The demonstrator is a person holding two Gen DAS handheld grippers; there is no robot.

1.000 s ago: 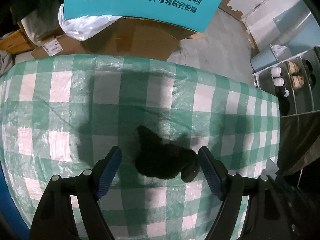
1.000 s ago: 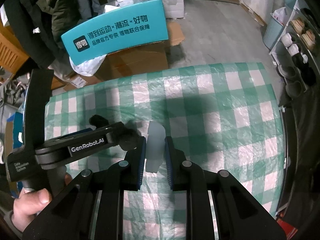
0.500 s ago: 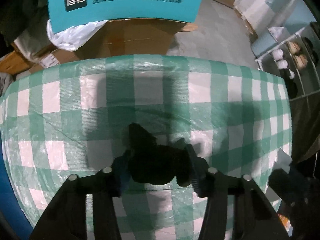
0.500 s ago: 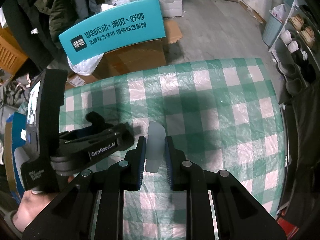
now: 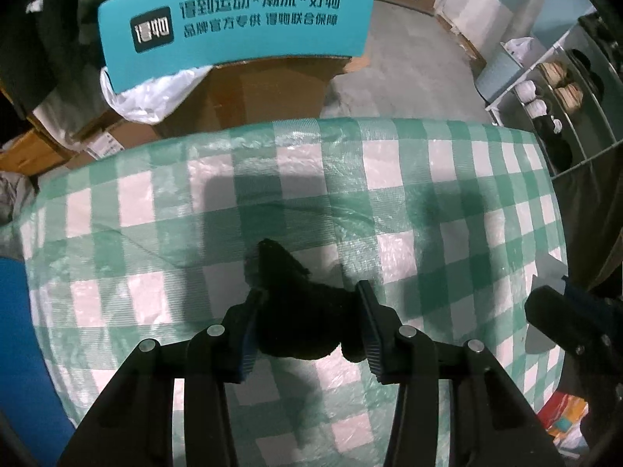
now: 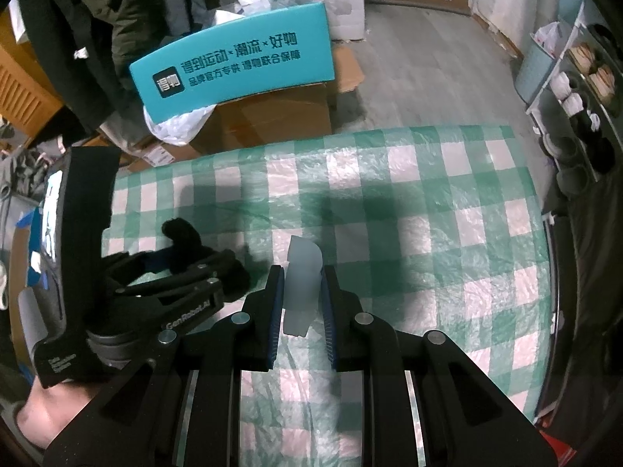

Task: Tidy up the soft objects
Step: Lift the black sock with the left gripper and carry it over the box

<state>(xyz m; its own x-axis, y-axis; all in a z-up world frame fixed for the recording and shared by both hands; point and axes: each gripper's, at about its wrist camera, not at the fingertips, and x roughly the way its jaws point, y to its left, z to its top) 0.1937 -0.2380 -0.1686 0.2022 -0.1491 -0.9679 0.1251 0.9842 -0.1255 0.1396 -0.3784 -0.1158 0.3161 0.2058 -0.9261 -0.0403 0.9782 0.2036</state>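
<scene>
Left wrist view: the left gripper (image 5: 309, 325), its black arms tipped with ribbed blue pads, is closing its jaws on a black fuzzy soft item (image 5: 300, 311), which fills the gap from pad to pad. The item is lumpy, with one pointed end reaching toward the far side, and it casts a dark shadow on the table's green-and-white checked cover (image 5: 447, 202), a glossy, wrinkled plastic weave. Beyond the far table edge stands a brown cardboard box (image 5: 268, 93) with a curved teal panel (image 5: 233, 27) printed in dark characters, and a crumpled white plastic bag (image 5: 152, 93) beside it. A wire shelf (image 5: 560, 89) holding rounded pale and dark items stands at far right.

Right wrist view: the right gripper (image 6: 301, 299) has its jaws clamped on a pale translucent soft piece (image 6: 301, 276), smooth, flat and round-topped, which stands upright between the blue pads over the near middle of the checked cover. To its left, the other gripper holds the black fuzzy item just above the cover, one furry end poking out toward the far side. A bare hand (image 6: 50, 408) grips that tool's handle at near left. Dark jackets (image 6: 101, 19) hang at far left.
</scene>
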